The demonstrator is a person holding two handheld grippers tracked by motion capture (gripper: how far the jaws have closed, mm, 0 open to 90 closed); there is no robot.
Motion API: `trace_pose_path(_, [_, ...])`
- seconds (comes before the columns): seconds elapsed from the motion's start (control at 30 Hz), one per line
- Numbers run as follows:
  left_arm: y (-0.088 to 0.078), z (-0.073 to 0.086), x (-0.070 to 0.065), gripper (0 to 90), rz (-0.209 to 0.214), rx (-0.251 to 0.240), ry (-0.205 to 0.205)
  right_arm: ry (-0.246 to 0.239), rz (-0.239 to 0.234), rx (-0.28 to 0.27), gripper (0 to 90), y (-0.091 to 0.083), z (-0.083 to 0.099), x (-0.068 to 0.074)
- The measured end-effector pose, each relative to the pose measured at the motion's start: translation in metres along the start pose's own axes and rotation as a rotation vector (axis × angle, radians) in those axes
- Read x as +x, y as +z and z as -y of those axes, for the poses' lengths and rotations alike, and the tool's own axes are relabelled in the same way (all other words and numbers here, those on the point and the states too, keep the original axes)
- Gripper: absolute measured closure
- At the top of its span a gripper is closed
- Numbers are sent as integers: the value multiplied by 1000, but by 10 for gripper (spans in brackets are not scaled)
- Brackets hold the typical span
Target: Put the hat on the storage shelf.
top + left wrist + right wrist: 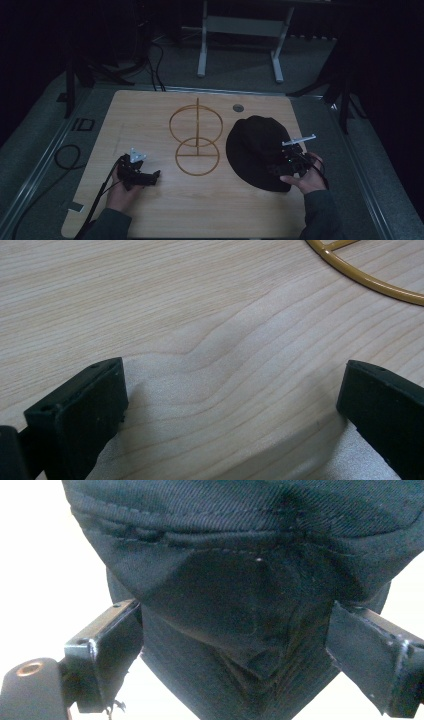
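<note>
A black brimmed hat (pixel 257 145) lies flat on the right part of the wooden table (pixel 150 115). My right gripper (pixel 282 167) is at the hat's near right brim. In the right gripper view its jaws stand wide apart, open (pixel 235 617), with a bunched fold of the hat (pixel 240 555) between them. A gold wire stand (pixel 197 125), two rings on an upright rod, stands at the table's middle. My left gripper (pixel 152 177) rests low on the table left of the stand, open (pixel 232 380) over bare wood. An arc of the gold ring (pixel 370 282) shows ahead of it.
A round cable hole (pixel 238 107) sits in the table's far side, behind the hat. Cables (pixel 67 155) loop on the floor at the left. A white frame (pixel 240 30) and dark stand legs (pixel 345 100) lie beyond the table.
</note>
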State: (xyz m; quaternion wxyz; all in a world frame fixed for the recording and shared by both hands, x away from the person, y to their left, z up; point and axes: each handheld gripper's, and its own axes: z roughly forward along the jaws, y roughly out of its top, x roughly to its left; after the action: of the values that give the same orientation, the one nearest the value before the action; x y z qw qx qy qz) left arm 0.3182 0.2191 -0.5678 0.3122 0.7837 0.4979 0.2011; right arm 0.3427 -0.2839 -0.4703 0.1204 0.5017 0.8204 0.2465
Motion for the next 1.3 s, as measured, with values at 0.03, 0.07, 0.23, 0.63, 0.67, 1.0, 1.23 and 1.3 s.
trace_pose_path(0.03, [0, 0, 0, 3, 0, 0, 0, 4, 15, -1, 92, 0, -1, 0])
trace_pose_path(0.07, [0, 0, 0, 3, 0, 0, 0, 4, 29, 3, 92, 1, -1, 0])
trace_pose_path(0.23, [0, 0, 0, 3, 0, 0, 0, 3, 40, 23, 93, 5, -4, 1])
trace_pose_path(0.63, [0, 0, 0, 3, 0, 0, -1, 17, -12, 34, 546, 13, -10, -7])
trace_pose_path(0.67, [0, 0, 0, 3, 0, 0, -1, 14, -17, 37, 588, 14, -11, -7])
trace_pose_path(1.0, [0, 0, 0, 3, 0, 0, -1, -34, -49, 100, 826, 16, -25, -10])
trace_pose_path(1.23, [0, 0, 0, 3, 0, 1, -1, -69, -43, 133, 847, 12, -37, -11])
trace_pose_path(1.3, [0, 0, 0, 3, 0, 1, -1, -80, -32, 136, 851, 10, -40, -11])
